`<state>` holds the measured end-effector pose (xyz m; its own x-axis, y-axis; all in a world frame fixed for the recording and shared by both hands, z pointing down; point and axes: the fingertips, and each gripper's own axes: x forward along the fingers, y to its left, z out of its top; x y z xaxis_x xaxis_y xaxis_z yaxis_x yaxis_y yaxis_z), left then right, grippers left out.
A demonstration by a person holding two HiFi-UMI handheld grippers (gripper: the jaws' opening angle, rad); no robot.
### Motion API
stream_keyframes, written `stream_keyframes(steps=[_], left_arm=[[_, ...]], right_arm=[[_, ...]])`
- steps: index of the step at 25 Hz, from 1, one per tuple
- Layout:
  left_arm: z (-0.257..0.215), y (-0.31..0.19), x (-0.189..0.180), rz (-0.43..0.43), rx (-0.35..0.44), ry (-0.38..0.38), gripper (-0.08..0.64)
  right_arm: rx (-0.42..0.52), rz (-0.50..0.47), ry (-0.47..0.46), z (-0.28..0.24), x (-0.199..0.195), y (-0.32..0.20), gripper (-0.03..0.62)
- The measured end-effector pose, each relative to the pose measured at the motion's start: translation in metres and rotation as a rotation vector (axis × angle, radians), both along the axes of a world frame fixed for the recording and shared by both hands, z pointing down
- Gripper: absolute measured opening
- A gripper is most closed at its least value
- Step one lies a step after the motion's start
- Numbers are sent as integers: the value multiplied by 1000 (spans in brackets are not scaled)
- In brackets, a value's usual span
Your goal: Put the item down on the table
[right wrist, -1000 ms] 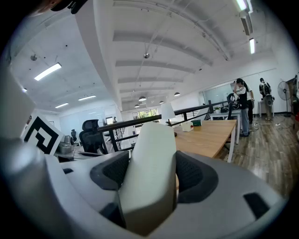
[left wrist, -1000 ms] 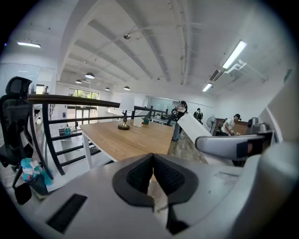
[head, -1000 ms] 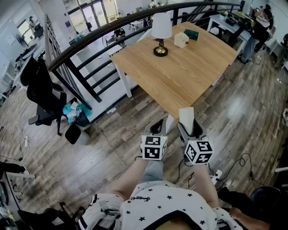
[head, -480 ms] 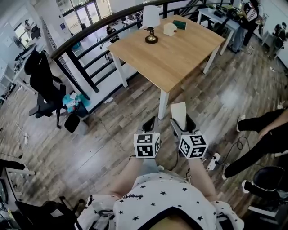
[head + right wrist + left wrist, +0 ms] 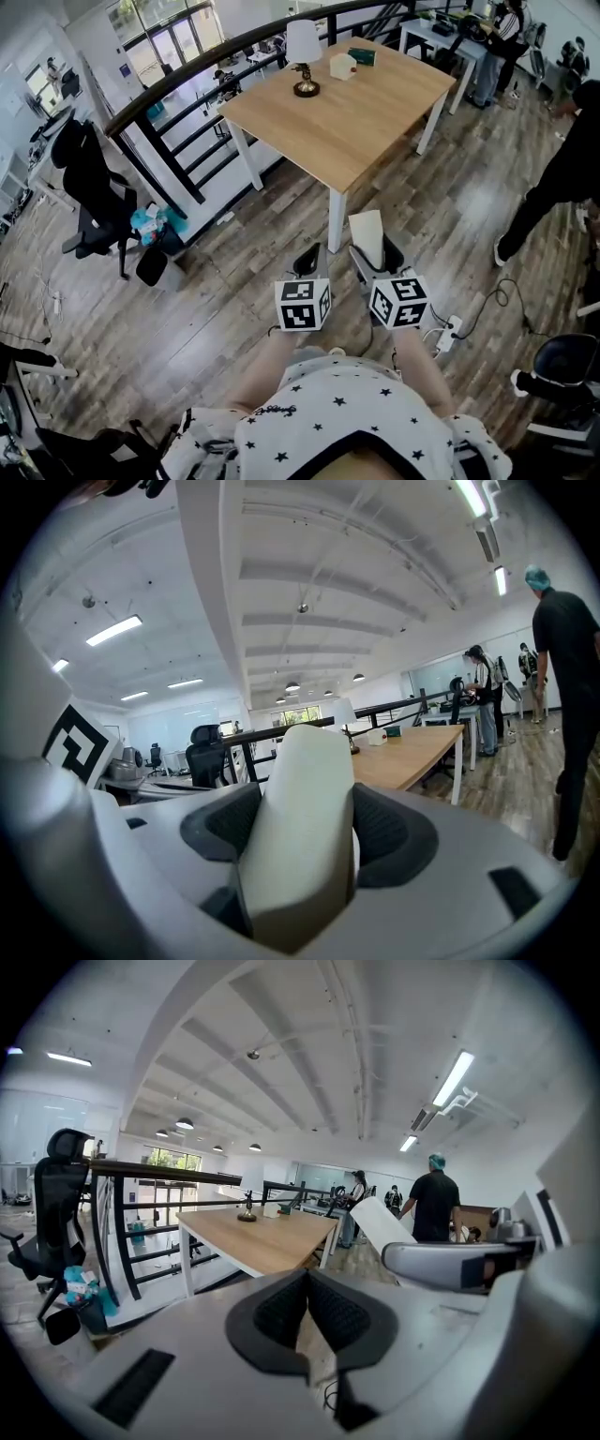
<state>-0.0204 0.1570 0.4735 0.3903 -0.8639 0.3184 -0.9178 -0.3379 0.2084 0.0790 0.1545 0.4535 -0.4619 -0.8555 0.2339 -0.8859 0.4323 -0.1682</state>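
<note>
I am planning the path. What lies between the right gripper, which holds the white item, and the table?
Only bare wooden floor lies between the right gripper, shut on the white item, and the table; the head view shows it.

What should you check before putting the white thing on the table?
1. Grip: the right gripper clamps the item: ok.
2. Spare hand: the left gripper is shut and empty: ok.
3. Item above the table: not ok, the table stands ahead, apart.
4. Bare spot on the table's near half: ok.
5. The lamp and box sit at the far edge, out of the way: ok.
6. The person in black clear of the path: cannot tell.
</note>
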Motion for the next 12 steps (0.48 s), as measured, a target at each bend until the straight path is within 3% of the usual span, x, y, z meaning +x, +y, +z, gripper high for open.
stream_keyframes(steps=[12], left_arm=[[2, -3, 14, 4, -13, 7, 12]], right_arm=[[-3, -4, -6, 2, 11, -5, 308]])
